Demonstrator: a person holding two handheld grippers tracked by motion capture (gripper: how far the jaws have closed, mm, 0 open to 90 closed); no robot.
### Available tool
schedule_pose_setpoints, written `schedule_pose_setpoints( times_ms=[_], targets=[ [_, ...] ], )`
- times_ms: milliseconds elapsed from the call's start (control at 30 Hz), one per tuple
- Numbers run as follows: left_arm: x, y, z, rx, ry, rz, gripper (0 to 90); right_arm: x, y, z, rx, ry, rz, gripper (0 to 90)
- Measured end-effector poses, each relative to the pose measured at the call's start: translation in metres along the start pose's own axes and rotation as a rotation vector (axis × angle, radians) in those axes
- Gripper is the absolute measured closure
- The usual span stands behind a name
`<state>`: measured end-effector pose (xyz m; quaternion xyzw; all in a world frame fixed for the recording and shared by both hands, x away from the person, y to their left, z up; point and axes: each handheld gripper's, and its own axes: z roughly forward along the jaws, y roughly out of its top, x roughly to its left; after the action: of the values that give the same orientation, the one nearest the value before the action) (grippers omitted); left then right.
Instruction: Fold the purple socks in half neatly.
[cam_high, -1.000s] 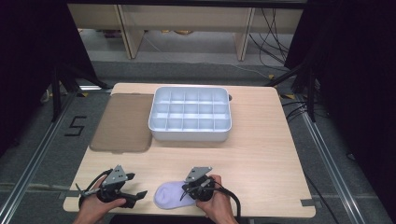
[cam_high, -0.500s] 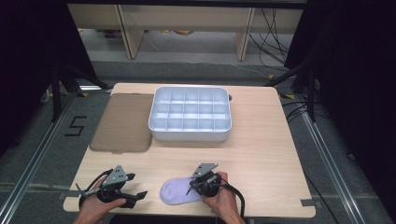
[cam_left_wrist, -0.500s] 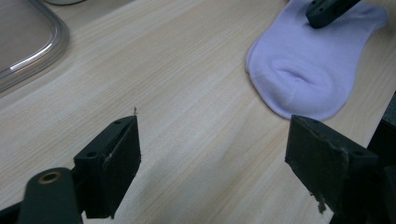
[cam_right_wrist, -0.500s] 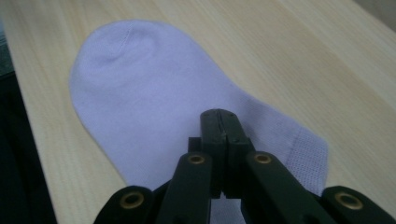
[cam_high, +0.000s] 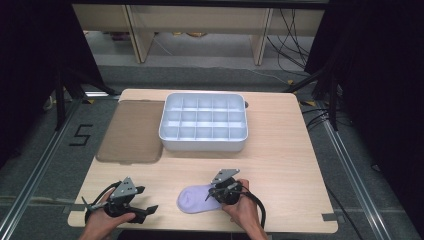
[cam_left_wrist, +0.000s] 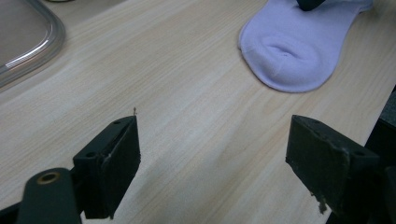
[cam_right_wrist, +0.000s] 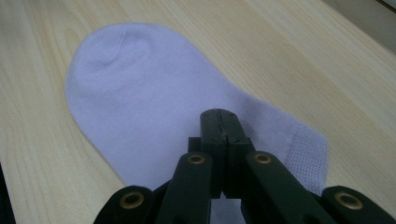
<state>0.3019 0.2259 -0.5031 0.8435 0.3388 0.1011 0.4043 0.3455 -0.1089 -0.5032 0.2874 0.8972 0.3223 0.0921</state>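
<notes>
A pale purple sock lies flat on the desk, near the front edge. The right tongs are pressed together and rest on the sock; if they pinch any cloth, I cannot tell. The left tongs are spread wide over bare wood, apart from the sock. Farther back sits a white tray with many little boxes. A brown lid lies just beside it.

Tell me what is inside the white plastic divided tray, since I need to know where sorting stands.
The white plastic divided tray shows bare white bottoms in the compartments that face the high camera. The floors of the nearest row are partly covered by the front wall, so they cannot be fully checked.
</notes>
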Motion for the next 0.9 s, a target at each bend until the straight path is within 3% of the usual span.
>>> schedule_pose_setpoints(
  times_ms=[100,167,200,300,367,400,433,500,533,633,667,700,733,900],
  targets=[
    [0.000,0.000,0.000,0.008,0.007,0.011,17.0,-0.002,-0.001,-0.002,0.010,0.017,0.001,90.0],
    [0.000,0.000,0.001,0.008,0.011,0.003,17.0,-0.003,-0.002,-0.003,0.002,0.000,0.022,90.0],
    [-0.002,0.000,0.001,-0.005,-0.006,-0.018,17.0,-0.007,-0.002,-0.003,0.006,0.004,0.008,90.0],
    [-0.002,0.001,0.002,-0.009,-0.013,-0.028,16.9,-0.007,-0.003,-0.002,-0.006,-0.002,0.017,90.0],
    [0.000,0.002,0.003,0.003,-0.011,-0.007,16.8,-0.009,-0.002,-0.004,0.009,-0.001,0.020,90.0],
    [-0.002,0.003,0.005,-0.011,-0.025,-0.021,16.8,-0.010,-0.003,-0.002,-0.007,-0.010,0.012,90.0],
    [-0.002,0.004,0.006,0.000,-0.029,-0.013,16.8,-0.010,-0.002,-0.004,0.000,-0.010,0.041,90.0],
    [-0.005,0.008,0.014,-0.016,-0.045,-0.040,16.8,-0.012,-0.002,-0.003,-0.001,-0.017,0.024,90.0],
    [-0.005,0.010,0.017,-0.011,-0.044,-0.023,16.8,-0.013,-0.002,-0.003,0.007,-0.015,0.030,90.0],
    [-0.007,0.015,0.023,-0.023,-0.066,-0.029,18.4,-0.015,-0.001,-0.003,0.012,-0.012,0.026,90.0],
    [-0.008,0.017,0.026,-0.019,-0.074,-0.032,19.9,-0.016,-0.001,-0.002,-0.002,-0.032,0.024,90.0],
    [-0.008,0.020,0.029,-0.012,-0.082,-0.014,20.0,-0.017,-0.001,-0.002,0.001,-0.022,0.041,90.0],
    [-0.009,0.022,0.033,-0.008,-0.082,-0.022,20.1,-0.019,-0.001,-0.001,-0.004,-0.035,0.022,90.0],
    [-0.015,0.040,0.052,-0.017,-0.112,0.003,25.2,-0.020,0.000,-0.003,0.011,-0.016,0.024,90.0]
  ],
)
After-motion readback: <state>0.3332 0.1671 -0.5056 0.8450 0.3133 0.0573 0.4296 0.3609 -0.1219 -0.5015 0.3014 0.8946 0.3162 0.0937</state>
